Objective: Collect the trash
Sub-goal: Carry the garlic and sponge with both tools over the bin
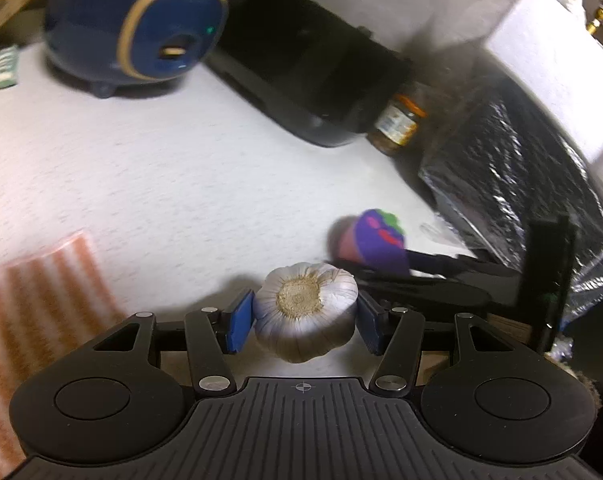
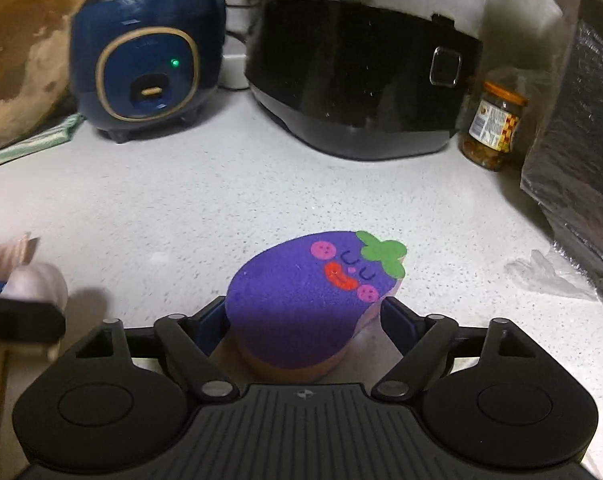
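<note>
My left gripper (image 1: 305, 318) is shut on a white garlic bulb (image 1: 306, 312), root end facing the camera, held just above the counter. The bulb (image 2: 41, 282) also shows at the left edge of the right wrist view. A purple eggplant-shaped sponge (image 2: 301, 304) lies on the counter between the pads of my right gripper (image 2: 303, 314). The pads stand wide, with a thin gap at the right one. A crumpled piece of clear plastic (image 2: 541, 276) lies to the right by a black bag (image 2: 573, 152).
At the back stand a blue cooker (image 2: 145, 68), a black cooker (image 2: 357, 80) and a jar with an orange lid (image 2: 495, 128). A striped orange cloth (image 1: 37, 304) lies at the left. A wooden board (image 2: 17, 52) leans at the far left.
</note>
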Available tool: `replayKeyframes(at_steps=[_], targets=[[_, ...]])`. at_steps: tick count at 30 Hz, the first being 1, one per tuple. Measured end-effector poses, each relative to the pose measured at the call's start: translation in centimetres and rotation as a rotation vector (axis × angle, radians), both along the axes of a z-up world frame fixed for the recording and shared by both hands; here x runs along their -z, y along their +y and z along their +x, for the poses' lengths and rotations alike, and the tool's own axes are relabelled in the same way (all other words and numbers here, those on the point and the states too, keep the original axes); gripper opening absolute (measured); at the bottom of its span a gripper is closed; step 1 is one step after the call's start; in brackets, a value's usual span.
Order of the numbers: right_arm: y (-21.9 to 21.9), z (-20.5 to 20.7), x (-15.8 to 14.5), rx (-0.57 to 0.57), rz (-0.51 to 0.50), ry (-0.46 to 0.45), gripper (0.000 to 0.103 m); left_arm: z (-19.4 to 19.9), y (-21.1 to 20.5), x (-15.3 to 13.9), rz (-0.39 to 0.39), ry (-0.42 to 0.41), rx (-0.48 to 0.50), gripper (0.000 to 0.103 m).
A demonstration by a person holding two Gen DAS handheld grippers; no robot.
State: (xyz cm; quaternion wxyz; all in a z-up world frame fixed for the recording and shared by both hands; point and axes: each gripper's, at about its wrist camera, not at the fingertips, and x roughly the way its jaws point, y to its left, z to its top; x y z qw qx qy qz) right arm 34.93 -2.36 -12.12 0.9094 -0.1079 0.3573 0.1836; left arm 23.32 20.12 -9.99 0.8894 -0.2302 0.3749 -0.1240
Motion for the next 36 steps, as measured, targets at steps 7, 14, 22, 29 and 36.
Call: replayKeyframes(at_steps=[7,14,22,29,36], targets=[[-1.4,-0.9,-2.0,0.059,0.092,-0.027,0.075,0.5,-0.2,0.0,-0.016,-0.002,0.031,0.06],[-3.4,-5.8,-4.5,0.097,0.18,-0.049,0.074,1.6,-1.5,0.2,-0.077,-0.007,0.156,0.06],[-9.7,-10.9,-3.2,0.341,0.197,0.018,0.074,3.0,-6.8,-0.9,-0.108,0.025,0.377,0.06],[-14.4,-14.4,0.3,0.43,0.167,0.079,0.074,1.2,-11.2,-0.4,-0.074,0.066,0.457,0.06],[-18.4,-17.6,4.1,0.467,0.184,0.106,0.074,-0.4,-17.4,2.6,0.064,0.194,0.495,0.06]])
